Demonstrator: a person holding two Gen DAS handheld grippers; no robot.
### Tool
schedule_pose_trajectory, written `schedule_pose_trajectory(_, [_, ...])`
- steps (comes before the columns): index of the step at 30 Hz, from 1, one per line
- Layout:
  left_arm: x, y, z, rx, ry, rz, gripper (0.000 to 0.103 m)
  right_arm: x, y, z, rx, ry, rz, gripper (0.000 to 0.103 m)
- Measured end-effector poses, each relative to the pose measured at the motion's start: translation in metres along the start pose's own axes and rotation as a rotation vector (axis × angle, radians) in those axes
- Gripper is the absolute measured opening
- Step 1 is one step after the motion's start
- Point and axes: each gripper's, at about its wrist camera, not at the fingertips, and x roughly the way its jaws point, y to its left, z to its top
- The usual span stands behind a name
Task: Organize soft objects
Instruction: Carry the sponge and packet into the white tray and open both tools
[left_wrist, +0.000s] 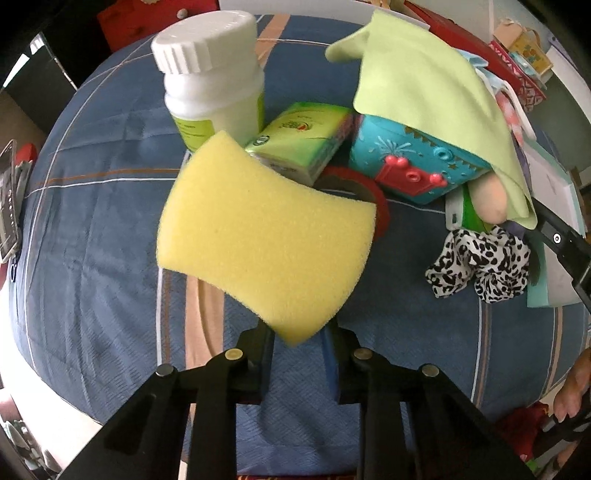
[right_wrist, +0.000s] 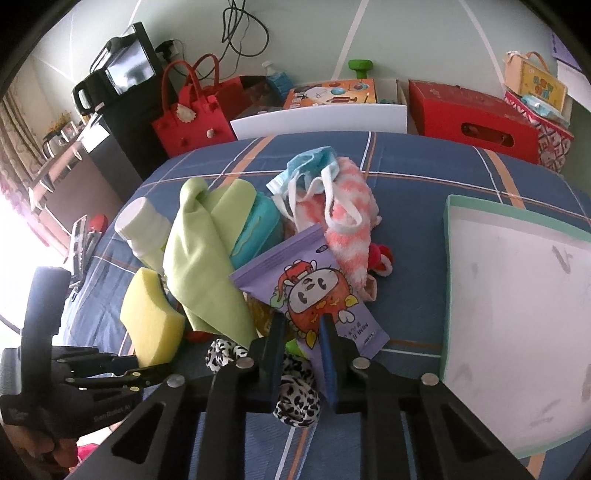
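My left gripper (left_wrist: 301, 332) is shut on a yellow sponge (left_wrist: 264, 238) and holds it above the blue checked cloth; the sponge also shows in the right wrist view (right_wrist: 153, 317). My right gripper (right_wrist: 303, 332) is open, its jaws around the lower edge of a purple snack pouch (right_wrist: 314, 284), above a black-and-white spotted scrunchie (right_wrist: 295, 391). A light green cloth (right_wrist: 207, 258) drapes over a teal toy box (left_wrist: 410, 162). A pink-and-white fuzzy sock (right_wrist: 349, 225) and a blue face mask (right_wrist: 314, 162) lie behind the pouch.
A white bottle (left_wrist: 214, 81), a green tissue pack (left_wrist: 303, 144) and a red tape roll (left_wrist: 369, 195) stand beside the sponge. A shallow white tray with a teal rim (right_wrist: 448, 258) lies at the right. Red boxes and bags line the far edge.
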Motion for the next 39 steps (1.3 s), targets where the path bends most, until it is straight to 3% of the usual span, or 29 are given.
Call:
schedule_pose_trajectory(13, [-0.053, 0.0, -0.029, 0.002, -0.153, 0.04, 0.024, -0.026, -0.01, -0.003, 0.058, -0.076, 0.044, 0.008])
schedule_pose_trajectory(22, [-0.12, -0.018, -0.047, 0.008, -0.279, 0.04, 0.024, -0.051, -0.013, -0.001, 0.069, -0.161, 0.059, 0.007])
schedule_pose_trajectory(26, [-0.156, -0.031, -0.043, 0.045, -0.351, 0.028, 0.024, -0.075, -0.013, 0.004, 0.07, -0.231, 0.042, 0.007])
schedule_pose_trajectory(31, [-0.172, -0.047, -0.016, 0.117, -0.417, 0.008, 0.024, -0.107, -0.021, 0.014, 0.071, -0.305, -0.041, 0.007])
schedule_pose_trajectory(39, [-0.176, -0.132, 0.018, 0.264, -0.46, -0.093, 0.024, -0.124, -0.076, 0.023, 0.221, -0.302, -0.149, 0.007])
